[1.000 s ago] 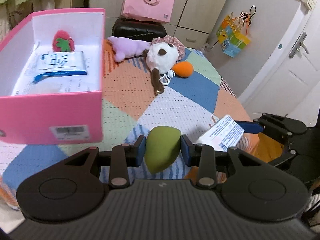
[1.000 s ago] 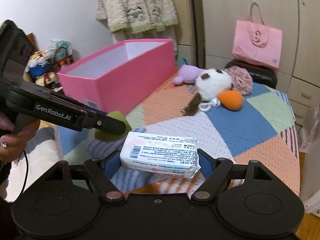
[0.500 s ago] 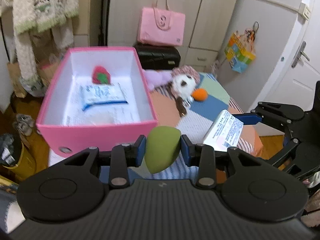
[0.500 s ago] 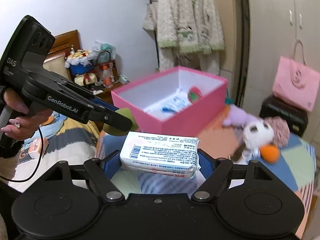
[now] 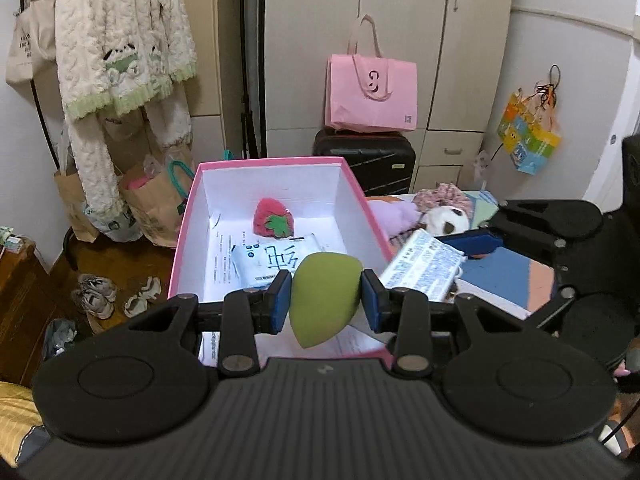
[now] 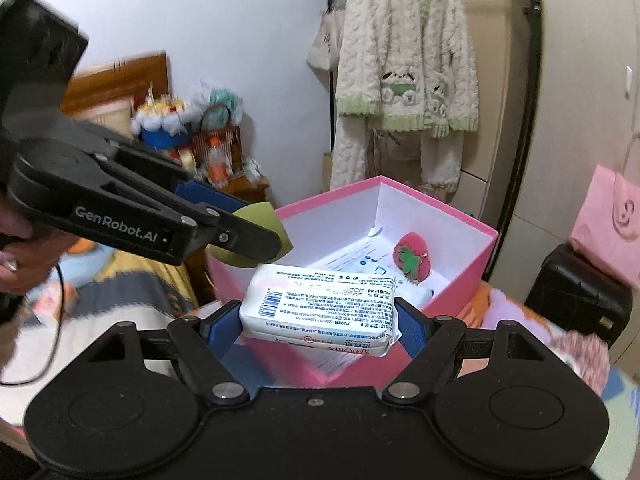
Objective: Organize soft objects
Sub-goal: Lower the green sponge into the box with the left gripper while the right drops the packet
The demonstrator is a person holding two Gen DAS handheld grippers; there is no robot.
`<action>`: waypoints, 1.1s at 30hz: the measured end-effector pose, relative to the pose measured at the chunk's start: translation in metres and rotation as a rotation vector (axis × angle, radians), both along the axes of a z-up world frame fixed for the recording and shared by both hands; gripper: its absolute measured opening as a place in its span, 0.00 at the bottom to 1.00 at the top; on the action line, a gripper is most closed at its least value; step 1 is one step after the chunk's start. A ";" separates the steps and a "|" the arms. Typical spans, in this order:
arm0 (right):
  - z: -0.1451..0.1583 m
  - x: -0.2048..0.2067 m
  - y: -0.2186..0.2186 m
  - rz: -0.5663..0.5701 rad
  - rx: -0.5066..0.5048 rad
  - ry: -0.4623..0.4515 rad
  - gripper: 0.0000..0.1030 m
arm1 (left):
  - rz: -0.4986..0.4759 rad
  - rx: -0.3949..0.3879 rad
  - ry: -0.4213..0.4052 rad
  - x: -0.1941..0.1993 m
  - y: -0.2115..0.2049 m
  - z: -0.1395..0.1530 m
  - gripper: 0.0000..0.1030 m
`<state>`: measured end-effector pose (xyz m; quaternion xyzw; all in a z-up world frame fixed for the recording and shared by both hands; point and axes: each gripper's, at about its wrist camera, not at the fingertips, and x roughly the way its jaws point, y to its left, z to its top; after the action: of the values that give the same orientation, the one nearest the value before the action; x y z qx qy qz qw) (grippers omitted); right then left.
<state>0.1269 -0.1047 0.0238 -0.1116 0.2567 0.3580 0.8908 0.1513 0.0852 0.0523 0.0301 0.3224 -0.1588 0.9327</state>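
Green and teardrop-shaped, the soft sponge [image 5: 323,298] sits pinched in my left gripper [image 5: 325,299], pointed tip toward me and down, long axis along the fingers; my right gripper [image 6: 320,312] clamps the white plastic tissue pack [image 6: 320,307] by its short ends, long axis crosswise; both tilt downward over the near edge of the pink cardboard box [image 5: 184,236]; inside lie a red strawberry plush [image 5: 273,218] and a white-and-blue wipes packet [image 5: 260,262].

My patchwork-quilted bed [image 5: 502,264] carries open pink cardboard box [image 5: 188,216], panda plush [image 5: 446,218], purple plush [image 5: 396,216].
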 end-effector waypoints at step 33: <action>-0.035 0.091 0.062 -0.010 -0.325 0.078 0.83 | 0.000 0.029 0.188 0.092 0.023 -0.074 0.52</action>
<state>0.2182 -0.0429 -0.0114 -0.2389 0.3459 0.3115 0.8522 0.2431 0.1084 -0.0214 0.0287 0.4110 -0.1559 0.8977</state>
